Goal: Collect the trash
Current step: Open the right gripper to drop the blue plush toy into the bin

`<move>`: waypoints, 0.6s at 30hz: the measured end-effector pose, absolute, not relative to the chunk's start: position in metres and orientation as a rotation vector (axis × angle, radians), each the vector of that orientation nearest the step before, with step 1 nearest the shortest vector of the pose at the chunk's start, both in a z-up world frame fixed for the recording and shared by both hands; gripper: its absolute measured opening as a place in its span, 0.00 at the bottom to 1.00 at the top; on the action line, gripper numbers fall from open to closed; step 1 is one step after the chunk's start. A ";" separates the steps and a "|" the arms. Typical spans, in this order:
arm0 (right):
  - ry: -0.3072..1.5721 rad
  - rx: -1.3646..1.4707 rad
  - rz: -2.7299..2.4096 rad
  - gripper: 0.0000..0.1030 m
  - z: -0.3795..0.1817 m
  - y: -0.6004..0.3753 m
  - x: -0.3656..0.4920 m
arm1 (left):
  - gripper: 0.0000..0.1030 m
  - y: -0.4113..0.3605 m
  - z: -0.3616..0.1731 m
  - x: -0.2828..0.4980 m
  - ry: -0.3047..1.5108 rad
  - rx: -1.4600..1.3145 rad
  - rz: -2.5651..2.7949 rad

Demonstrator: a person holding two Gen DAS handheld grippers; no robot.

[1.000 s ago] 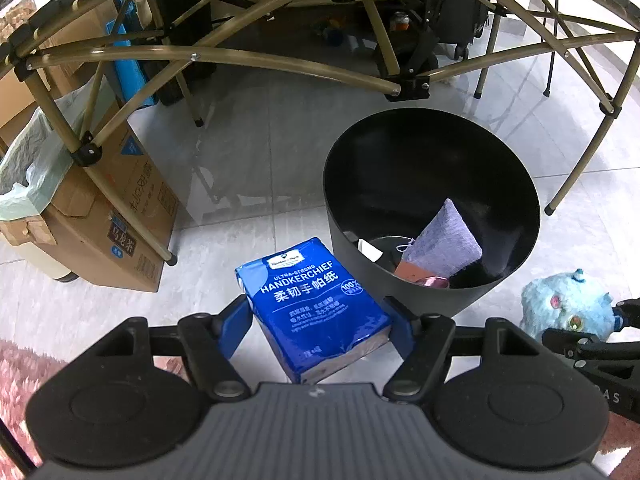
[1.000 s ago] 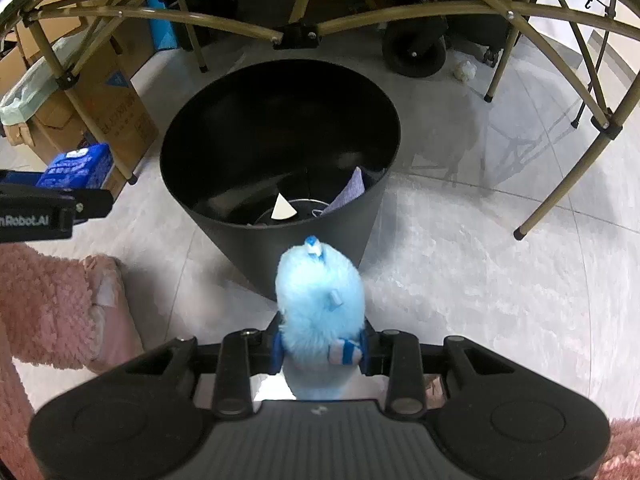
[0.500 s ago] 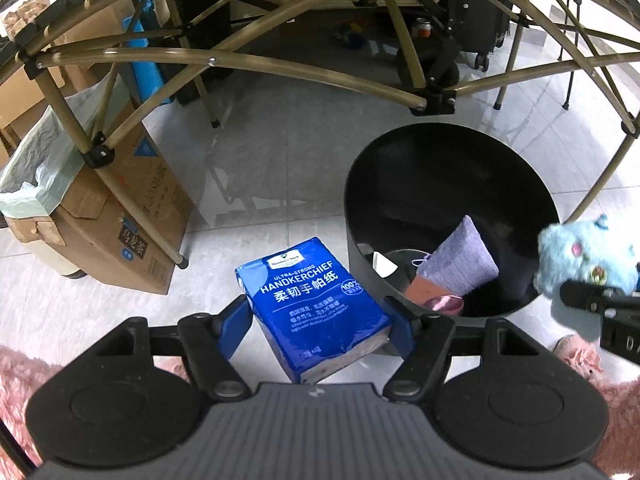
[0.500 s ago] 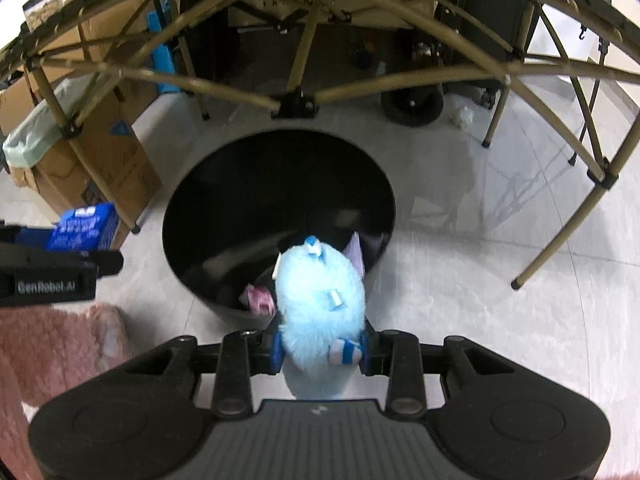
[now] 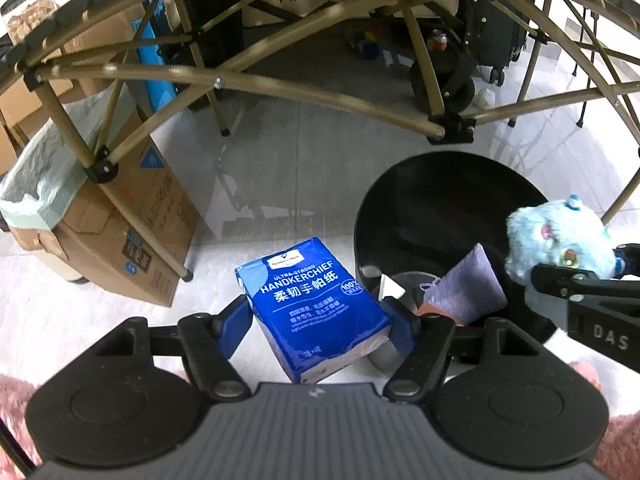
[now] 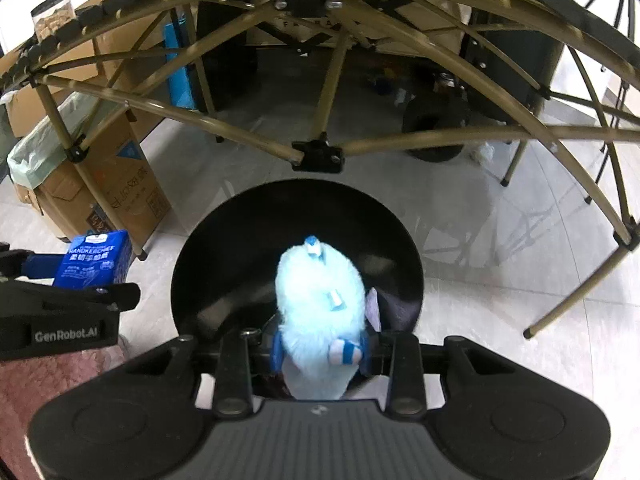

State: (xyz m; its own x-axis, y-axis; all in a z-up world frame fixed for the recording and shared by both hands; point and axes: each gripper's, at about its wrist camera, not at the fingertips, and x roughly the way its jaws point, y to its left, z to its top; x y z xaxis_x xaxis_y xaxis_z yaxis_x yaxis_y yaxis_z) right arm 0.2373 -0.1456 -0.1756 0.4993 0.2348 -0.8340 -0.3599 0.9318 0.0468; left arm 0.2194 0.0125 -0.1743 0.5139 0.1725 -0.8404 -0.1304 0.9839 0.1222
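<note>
My left gripper is shut on a blue handkerchief tissue pack, held over the floor just left of the black round bin. My right gripper is shut on a fluffy light-blue plush toy, which hangs above the open mouth of the black bin. In the left wrist view the plush toy shows over the bin's right side. Inside the bin lie a purple cloth, a white scrap and something pink. The right wrist view shows the tissue pack at its left edge.
Tan folding table legs cross above and behind the bin. A cardboard box with a pale green bag stands at the left. A dark wheeled cart sits behind. Pink fuzzy fabric lies near the bottom edges. Grey tiled floor surrounds the bin.
My right gripper carried the plush toy from in front of the bin to above its opening. My left gripper with the tissue pack drifted a little to the left of the bin.
</note>
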 end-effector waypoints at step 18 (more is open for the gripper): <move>1.011 -0.158 0.365 0.35 -0.197 -0.123 0.273 | 0.70 0.027 -0.181 0.239 1.037 0.023 0.239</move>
State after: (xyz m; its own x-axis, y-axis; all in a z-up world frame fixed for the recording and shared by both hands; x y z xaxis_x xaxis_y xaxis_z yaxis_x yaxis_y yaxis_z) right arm 0.2735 -0.1228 -0.1971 0.4770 0.2252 -0.8496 -0.3694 0.9285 0.0387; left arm 0.2388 0.0268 -0.1815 0.4853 0.2073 -0.8494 -0.1852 0.9738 0.1319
